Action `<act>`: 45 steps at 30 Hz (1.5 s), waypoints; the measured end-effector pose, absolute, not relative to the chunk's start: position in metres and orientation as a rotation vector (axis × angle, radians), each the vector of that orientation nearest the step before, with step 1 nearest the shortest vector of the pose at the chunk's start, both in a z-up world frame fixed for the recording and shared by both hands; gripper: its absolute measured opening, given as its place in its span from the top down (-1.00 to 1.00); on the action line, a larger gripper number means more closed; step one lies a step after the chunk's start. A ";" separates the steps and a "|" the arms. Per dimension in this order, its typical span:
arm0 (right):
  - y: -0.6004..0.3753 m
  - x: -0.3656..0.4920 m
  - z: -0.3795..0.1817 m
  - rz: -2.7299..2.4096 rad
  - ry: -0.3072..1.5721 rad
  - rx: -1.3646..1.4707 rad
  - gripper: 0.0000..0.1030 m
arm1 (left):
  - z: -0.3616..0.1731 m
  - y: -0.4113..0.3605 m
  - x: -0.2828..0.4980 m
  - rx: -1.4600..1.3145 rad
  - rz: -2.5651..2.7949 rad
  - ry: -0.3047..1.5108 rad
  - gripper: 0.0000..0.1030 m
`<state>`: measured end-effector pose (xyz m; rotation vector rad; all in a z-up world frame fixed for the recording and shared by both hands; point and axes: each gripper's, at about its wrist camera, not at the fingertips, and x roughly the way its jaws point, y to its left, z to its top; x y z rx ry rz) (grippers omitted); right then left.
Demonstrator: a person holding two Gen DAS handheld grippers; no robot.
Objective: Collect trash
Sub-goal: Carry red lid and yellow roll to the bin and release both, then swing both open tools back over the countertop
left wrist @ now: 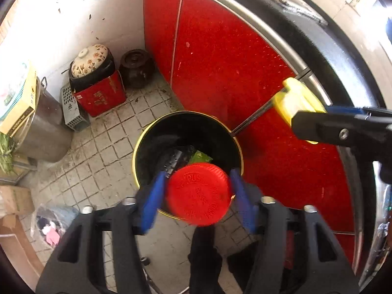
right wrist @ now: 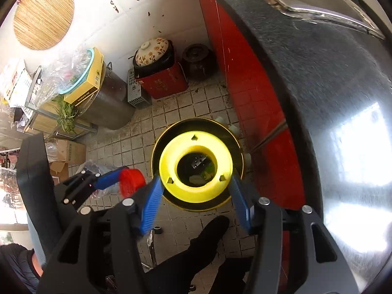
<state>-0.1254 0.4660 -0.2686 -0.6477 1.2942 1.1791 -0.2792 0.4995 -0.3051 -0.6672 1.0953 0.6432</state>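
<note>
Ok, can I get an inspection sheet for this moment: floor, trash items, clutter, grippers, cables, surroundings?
Surface: grimy tiled floor.
Job's things: black trash bin with scraps inside; red cap and yellow plastic ring both above its opening.
Clutter: flowered clay pot on a red tin, dark jar, steel stockpot, plastic bag.
Grippers: left gripper flanks the blurred cap, a gap on one side; right gripper flanks the ring, contact unclear.
Cables: nothing seen.
Surroundings: red cabinet doors, steel counter, person's dark shoe.
</note>
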 end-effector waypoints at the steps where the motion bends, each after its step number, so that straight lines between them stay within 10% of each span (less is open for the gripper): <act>1: 0.468 -0.124 -0.267 1.183 1.295 -0.640 -0.30 | -0.305 0.500 -0.280 -0.656 0.646 1.094 -0.45; 18: 0.286 -0.053 -0.140 0.946 1.081 -0.470 -0.83 | -0.200 0.436 -0.205 -0.370 0.564 1.156 -0.87; 31: -0.069 0.028 -0.054 0.244 0.939 -0.083 -0.83 | -0.081 0.164 -0.011 -0.026 -0.106 1.057 -0.87; 45: -0.253 0.011 -0.070 0.023 0.950 0.116 -0.83 | -0.074 -0.017 0.034 0.106 -0.334 1.095 -0.87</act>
